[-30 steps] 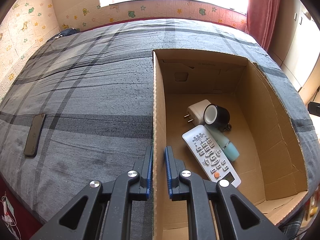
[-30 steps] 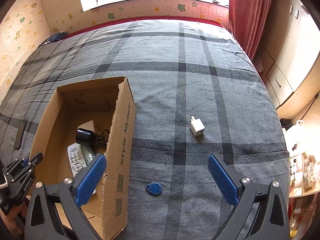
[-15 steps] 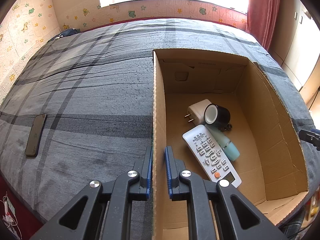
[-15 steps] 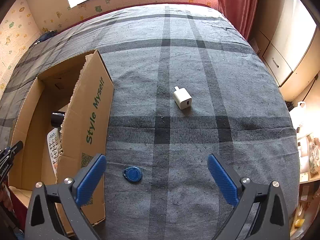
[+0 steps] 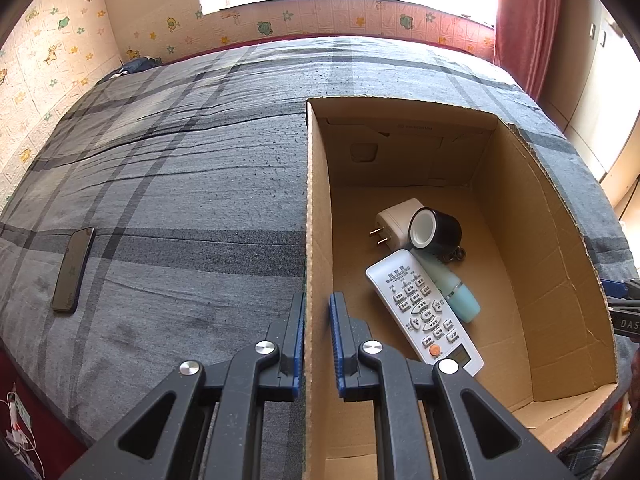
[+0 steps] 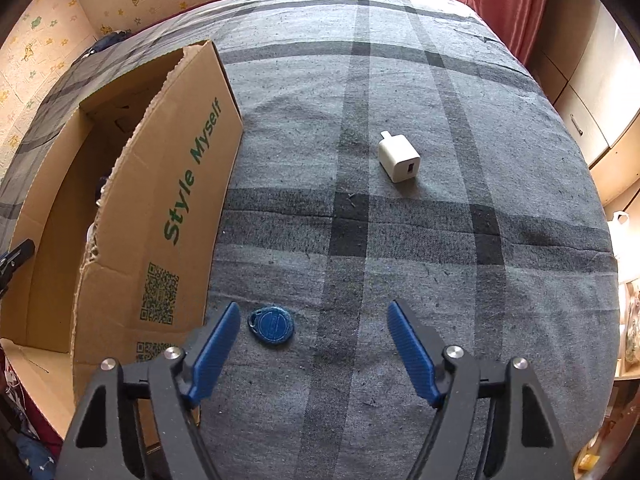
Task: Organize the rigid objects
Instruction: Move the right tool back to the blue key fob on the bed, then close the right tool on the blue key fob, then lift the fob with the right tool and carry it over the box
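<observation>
My left gripper [image 5: 317,308] is shut on the left wall of the open cardboard box [image 5: 316,208], one finger on each side. Inside the box lie a white remote [image 5: 424,312], a teal tube [image 5: 452,288], a black cylinder with a white inside [image 5: 436,228] and a white plug adapter [image 5: 394,220]. My right gripper [image 6: 314,320] is open and low over the bed, right of the box [image 6: 176,184]. A blue key fob [image 6: 272,325] lies between its fingers, close to the left one. A white charger cube [image 6: 399,161] lies farther ahead.
A dark phone [image 5: 73,270] lies on the grey plaid bedcover [image 5: 180,184] to the left of the box. A red curtain [image 5: 520,20] and cabinets are at the right. The bed's edge runs along the right [image 6: 600,280].
My right gripper has moved forward and down toward the blue key fob, which now sits between its fingers. My left gripper has kept its hold on the box wall.
</observation>
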Demonstrator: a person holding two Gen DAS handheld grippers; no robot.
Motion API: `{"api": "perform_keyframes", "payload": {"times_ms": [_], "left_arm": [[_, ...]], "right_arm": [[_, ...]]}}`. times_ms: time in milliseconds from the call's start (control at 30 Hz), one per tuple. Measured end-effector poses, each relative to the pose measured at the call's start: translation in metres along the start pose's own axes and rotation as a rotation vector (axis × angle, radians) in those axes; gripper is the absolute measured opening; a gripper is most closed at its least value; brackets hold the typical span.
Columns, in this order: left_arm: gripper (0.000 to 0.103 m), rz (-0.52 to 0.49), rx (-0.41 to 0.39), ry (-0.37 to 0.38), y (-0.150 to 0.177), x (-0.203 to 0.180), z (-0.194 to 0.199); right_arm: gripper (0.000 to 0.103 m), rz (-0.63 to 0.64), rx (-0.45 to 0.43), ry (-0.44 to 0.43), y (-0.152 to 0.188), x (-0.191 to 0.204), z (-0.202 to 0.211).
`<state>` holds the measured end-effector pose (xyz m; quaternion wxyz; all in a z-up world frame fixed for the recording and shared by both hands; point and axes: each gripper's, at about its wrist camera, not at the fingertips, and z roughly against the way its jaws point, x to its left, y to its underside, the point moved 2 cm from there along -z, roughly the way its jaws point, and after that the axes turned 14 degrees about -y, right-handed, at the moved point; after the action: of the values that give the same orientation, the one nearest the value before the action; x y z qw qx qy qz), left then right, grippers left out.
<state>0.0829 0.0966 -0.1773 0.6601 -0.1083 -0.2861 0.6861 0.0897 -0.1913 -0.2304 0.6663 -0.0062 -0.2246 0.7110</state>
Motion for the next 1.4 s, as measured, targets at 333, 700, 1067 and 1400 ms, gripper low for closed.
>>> {"api": "perform_keyframes", "payload": {"times_ms": [333,700,1067,1400], "left_arm": [[0.012,0.0,0.0,-0.003,0.0,0.001,0.0],[0.012,-0.003,0.001,-0.005,0.0,0.001,0.0],[0.012,0.0,-0.001,-0.003,0.0,0.002,0.0],[0.012,-0.002,-0.002,-0.004,0.001,0.0,0.0]], "right_arm": [[0.056,0.044,0.07,-0.041,0.005,0.006,-0.027],[0.036,0.064,0.106,-0.03,0.008,0.011,-0.046],[0.033,0.036,0.079,-0.028,0.003,0.004,-0.028],[0.033,0.043,0.038,-0.011,-0.013,0.016,0.014]]}}
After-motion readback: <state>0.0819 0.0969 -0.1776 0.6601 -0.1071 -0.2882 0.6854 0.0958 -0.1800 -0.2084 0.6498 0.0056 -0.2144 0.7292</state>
